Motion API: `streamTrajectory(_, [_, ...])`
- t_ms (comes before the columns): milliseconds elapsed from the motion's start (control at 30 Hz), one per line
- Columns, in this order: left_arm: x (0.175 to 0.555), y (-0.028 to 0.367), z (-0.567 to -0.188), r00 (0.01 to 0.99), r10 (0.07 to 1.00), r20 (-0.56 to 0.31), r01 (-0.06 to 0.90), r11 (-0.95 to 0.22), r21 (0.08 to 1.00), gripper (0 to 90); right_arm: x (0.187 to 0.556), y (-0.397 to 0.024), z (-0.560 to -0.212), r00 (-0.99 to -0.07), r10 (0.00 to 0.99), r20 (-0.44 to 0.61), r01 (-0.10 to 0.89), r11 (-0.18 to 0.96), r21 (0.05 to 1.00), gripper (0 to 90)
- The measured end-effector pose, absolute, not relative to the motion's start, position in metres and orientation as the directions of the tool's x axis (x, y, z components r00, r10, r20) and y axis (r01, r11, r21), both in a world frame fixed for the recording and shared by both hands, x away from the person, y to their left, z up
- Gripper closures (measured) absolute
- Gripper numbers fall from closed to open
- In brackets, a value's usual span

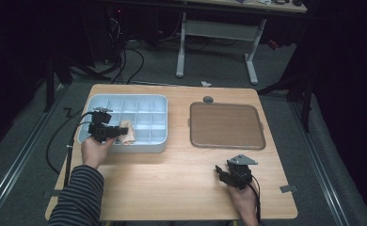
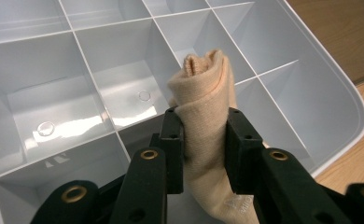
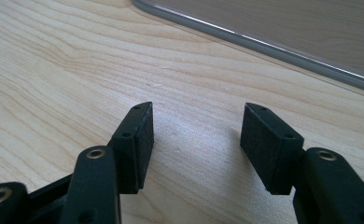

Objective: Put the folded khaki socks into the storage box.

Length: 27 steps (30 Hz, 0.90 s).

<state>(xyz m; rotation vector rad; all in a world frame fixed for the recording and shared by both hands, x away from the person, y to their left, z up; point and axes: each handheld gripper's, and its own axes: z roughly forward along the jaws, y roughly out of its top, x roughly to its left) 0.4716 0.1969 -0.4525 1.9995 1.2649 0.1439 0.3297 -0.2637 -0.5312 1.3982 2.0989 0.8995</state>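
Note:
A rolled beige sock (image 2: pixel 203 98) is pinched between the jaws of my left gripper (image 2: pixel 202 128), which is shut on it. It hangs over the front cells of a pale blue divided tray (image 2: pixel 339 93). From the high view the left gripper (image 1: pixel 115 132) sits at the tray's (image 1: pixel 125 98) front left with the sock (image 1: pixel 127 132) sticking out to its right. My right gripper (image 1: pixel 219 172) rests low over the bare wood near the front right of the table, jaws open and nothing between them (image 3: pixel 196 135).
A brown flat tray (image 1: pixel 227 125) lies on the right half of the wooden table (image 1: pixel 172 179); its rim (image 3: pixel 264 44) runs across the top of the right gripper view. A small grey disc (image 1: pixel 208 99) sits behind it. Cables trail off the table's left side.

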Motion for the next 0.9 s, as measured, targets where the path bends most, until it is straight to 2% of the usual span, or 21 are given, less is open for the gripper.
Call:
streamTrajectory(633, [0.473,0.199,-0.468,0.489,0.827,-0.277,0.750,-0.236,0.618,71.7,0.330,-0.264,-0.531,-0.376,0.927,-0.018,0.626,0.268,0.732,44.4])
streamTrajectory(900, [0.476,0.196,-0.472,0.503,0.832,-0.234,0.751,-0.287,0.595,71.6,0.330,-0.264,-0.531,-0.376,0.927,-0.019,0.626,0.268,0.732,44.4])
